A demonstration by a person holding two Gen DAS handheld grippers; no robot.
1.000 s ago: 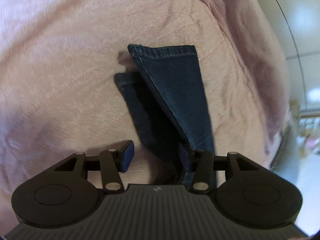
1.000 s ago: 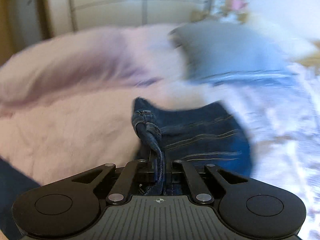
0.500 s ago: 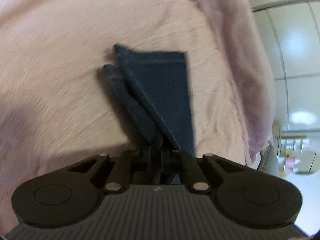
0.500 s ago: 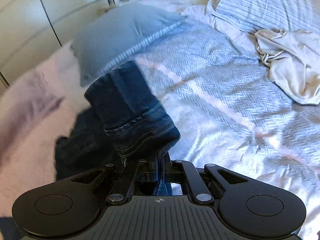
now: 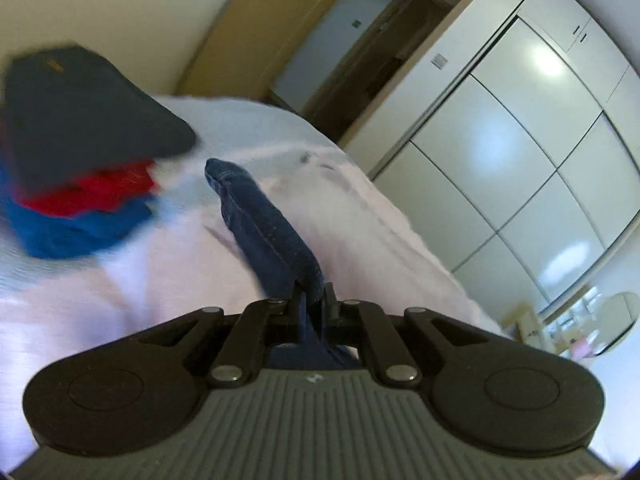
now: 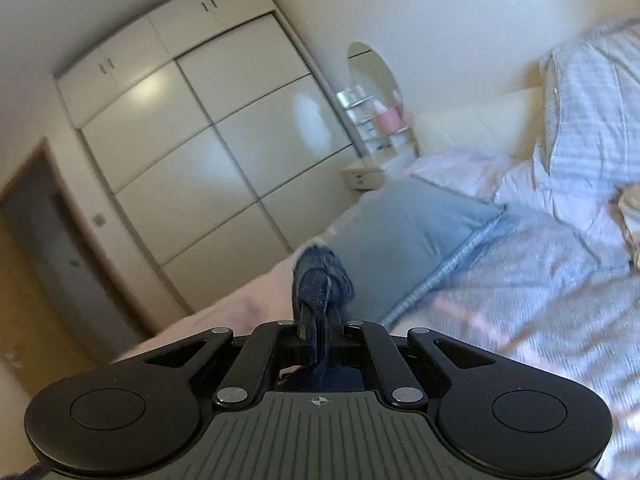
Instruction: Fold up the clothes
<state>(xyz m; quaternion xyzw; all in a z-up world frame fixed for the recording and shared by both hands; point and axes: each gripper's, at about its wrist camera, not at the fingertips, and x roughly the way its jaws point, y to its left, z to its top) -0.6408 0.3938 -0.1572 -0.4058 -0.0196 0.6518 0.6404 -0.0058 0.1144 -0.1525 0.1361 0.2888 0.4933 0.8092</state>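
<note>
Dark blue jeans [image 5: 272,236] are pinched in my left gripper [image 5: 314,300], which is shut on the denim; a leg stretches away from the jaws above the pink blanket [image 5: 360,232]. In the right wrist view my right gripper [image 6: 318,320] is shut on another bunch of the jeans [image 6: 320,280], which sticks up just past the jaws. Both grippers are lifted above the bed. The part of the jeans hanging below the grippers is hidden.
A pile of folded clothes [image 5: 80,168], navy over red over blue, lies on the bed at the left. A blue-grey pillow [image 6: 412,232] and striped bedding [image 6: 540,280] lie to the right. White wardrobe doors [image 6: 208,160] and an open doorway [image 5: 376,64] stand beyond the bed.
My left gripper closed on the jeans leg and rose with it, tilting up towards the room. My right gripper, still holding denim, also rose and swung towards the wardrobe.
</note>
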